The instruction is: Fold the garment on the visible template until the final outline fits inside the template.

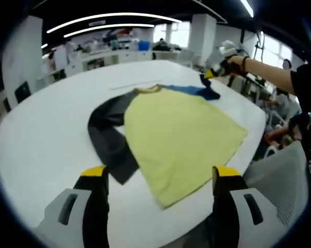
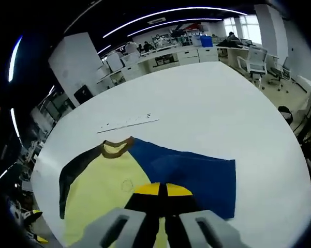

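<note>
Your garment [image 1: 181, 134] lies flat near the middle of the big white table [image 1: 46, 139] in the left gripper view, a pale yellow body with a brown collar [image 1: 149, 89] at its far end, a dark grey sleeve [image 1: 111, 139] trailing off towards eight o'clock and a blue sleeve [image 1: 194, 91] reaching out towards one o'clock. In the right gripper view the same shirt sits at the bottom, the blue sleeve [image 2: 191, 173] spread wide to the right of the collar [image 2: 116, 147] and the dark sleeve [image 2: 75, 173] curving down at nine o'clock.

The table is round-edged and bare white; a thin pale strip [image 2: 127, 123], possibly the template mark, lies on it just beyond the collar. Around you is an open office under long ceiling light bars [image 1: 114, 18], with desks and chairs [image 2: 253, 59] at the far side.

Your left gripper [image 1: 160, 178] hangs over the near hem, jaws spread wide apart and holding nothing. Your right gripper [image 2: 160, 190] has its yellow tips pressed together above the blue sleeve; whether cloth is pinched between them I cannot tell. In the left gripper view, that right gripper [image 1: 217, 70] shows at two o'clock at the sleeve's end, with your hand [image 1: 237, 61] on it.
</note>
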